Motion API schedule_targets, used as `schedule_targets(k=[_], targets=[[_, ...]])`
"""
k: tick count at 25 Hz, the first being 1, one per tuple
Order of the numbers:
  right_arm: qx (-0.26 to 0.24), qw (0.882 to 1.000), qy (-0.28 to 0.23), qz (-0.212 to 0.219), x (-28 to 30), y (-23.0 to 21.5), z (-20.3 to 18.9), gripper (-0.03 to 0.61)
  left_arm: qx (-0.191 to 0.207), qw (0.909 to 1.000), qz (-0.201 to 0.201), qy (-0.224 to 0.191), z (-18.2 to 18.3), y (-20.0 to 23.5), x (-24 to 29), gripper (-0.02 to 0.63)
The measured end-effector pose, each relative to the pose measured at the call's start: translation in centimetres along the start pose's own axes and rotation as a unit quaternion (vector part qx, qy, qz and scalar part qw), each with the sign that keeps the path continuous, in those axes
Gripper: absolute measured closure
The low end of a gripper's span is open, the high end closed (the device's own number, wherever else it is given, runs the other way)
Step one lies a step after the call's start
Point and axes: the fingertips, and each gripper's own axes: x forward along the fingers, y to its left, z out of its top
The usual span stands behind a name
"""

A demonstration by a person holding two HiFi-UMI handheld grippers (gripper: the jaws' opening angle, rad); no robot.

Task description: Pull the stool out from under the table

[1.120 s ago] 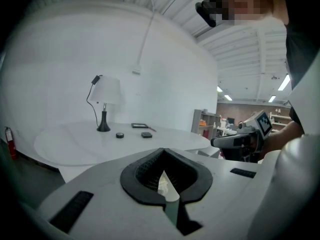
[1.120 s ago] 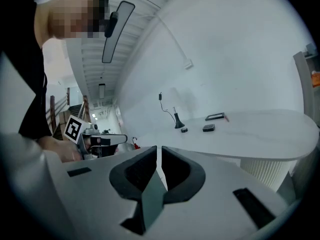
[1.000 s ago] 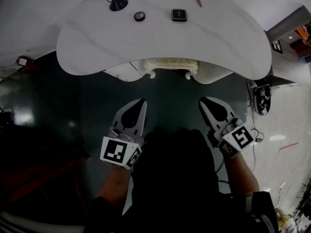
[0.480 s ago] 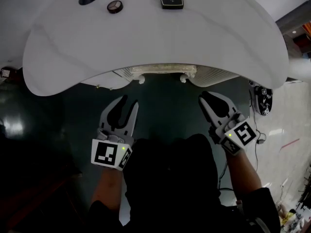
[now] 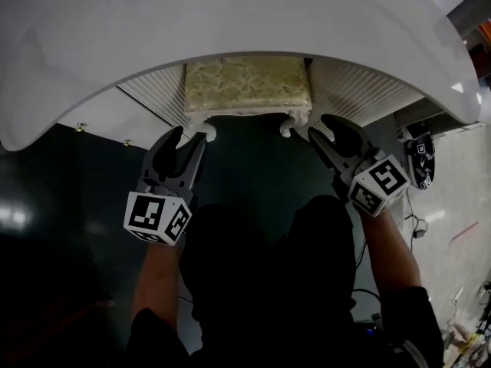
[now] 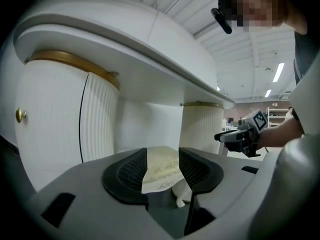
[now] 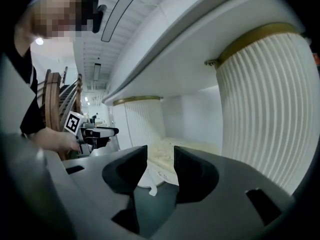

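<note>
The stool [image 5: 247, 83], a cream patterned cushion on a white carved frame, stands tucked under the white table [image 5: 230, 21]. My left gripper [image 5: 188, 140] is just short of the stool's front left corner. My right gripper [image 5: 326, 131] is beside the front right corner. The jaws of both have just been opening and stand parted, with nothing pressed between them. In the left gripper view the stool [image 6: 161, 170] shows ahead through the gap of the left gripper [image 6: 162, 156]. The right gripper view shows the stool [image 7: 200, 146] beyond the right gripper [image 7: 160, 154].
Ribbed white pedestals [image 5: 153, 98] [image 5: 360, 90] flank the stool under the tabletop. The floor [image 5: 69, 182] is dark green and glossy. A dark device with a square marker [image 5: 418, 159] and cables lie on the floor at the right.
Both grippers have dropped and moved forward to the stool's front corners, and both sets of jaws have gone from shut to parted. The head view sank, showing the cushion under the table.
</note>
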Motion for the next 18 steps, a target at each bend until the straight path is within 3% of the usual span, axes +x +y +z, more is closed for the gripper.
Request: schedule_targets(k=[4,7,12,18], targets=[[-0.017,1.0,0.012,-0.008,1.4,-2.3,-4.6,0.433,0.012,0.9998,0.002,0.015,-4.6,1.5,1.4,0.374],[-0.021,0.999,0.023,-0.012,2.6,-4.0,-8.1,0.418,-0.006,0.9998,0.002,0.018,-7.8,2.9,2.4,0.348],[0.008,0.999,0.038,-0.032,3.9,-6.4,-11.7,0.382,-0.011,0.999,0.004,0.044,-11.6,4.9,3.2,0.308],[0.018,0.996,0.058,-0.06,5.6,-9.3,-16.2,0.354,-0.026,0.9979,-0.022,0.056,-14.7,6.6,5.6,0.288]])
